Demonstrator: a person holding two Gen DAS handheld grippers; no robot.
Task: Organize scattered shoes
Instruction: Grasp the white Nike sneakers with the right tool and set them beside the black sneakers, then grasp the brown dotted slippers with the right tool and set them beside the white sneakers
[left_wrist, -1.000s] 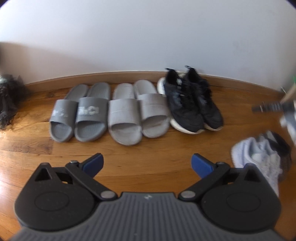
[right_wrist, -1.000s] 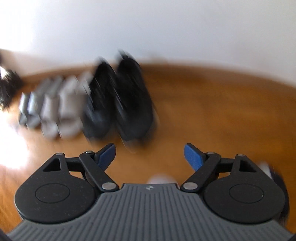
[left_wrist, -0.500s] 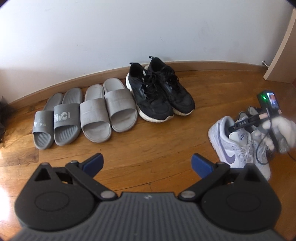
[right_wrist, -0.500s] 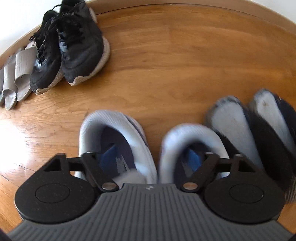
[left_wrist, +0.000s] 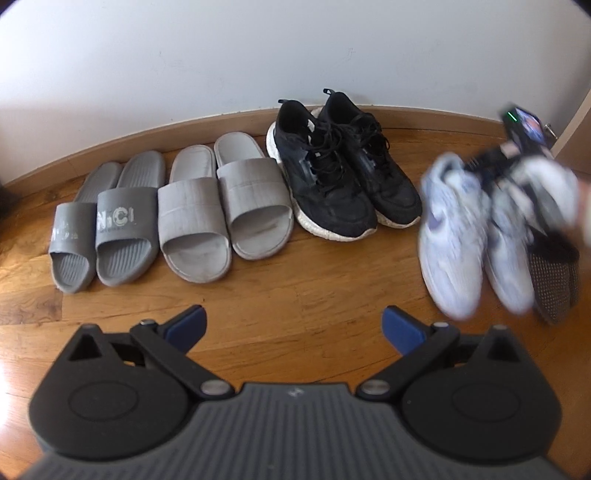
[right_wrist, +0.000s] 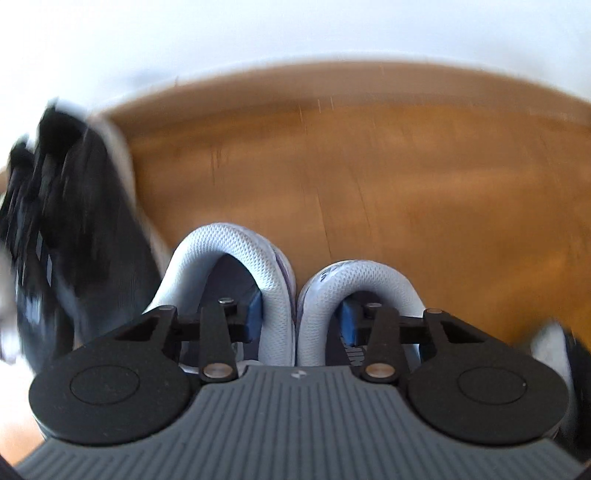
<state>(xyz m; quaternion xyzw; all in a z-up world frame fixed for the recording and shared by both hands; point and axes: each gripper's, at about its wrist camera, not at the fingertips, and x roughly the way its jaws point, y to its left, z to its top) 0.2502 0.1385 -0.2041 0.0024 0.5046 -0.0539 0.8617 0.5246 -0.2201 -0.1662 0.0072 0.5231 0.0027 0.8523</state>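
- The only clear writing is "NiCi", printed in pale letters on the strap of one dark grey slide. The strap of its partner has a pale print too worn to read.
- Inside one white sneaker, near the right fingertip in the right wrist view, there are white letters, but they are cut off and I cannot read them.
- The right gripper is closed on the pair of white sneakers. One blue pad is inside the left shoe's opening and the other pad is inside the right shoe's opening, so the two inner collar walls are pressed together between them.
- In the left wrist view the same white sneakers are blurred, far to the right of the left gripper, with their toes pointing toward the camera.
- The left gripper is wide open, holds nothing, and hangs above the wooden floor.
- Ahead of it, along the white wall, stand the dark grey slides, a pair of light grey slides and a pair of black sneakers, side by side.
- A dark mesh shoe lies just right of the white sneakers.
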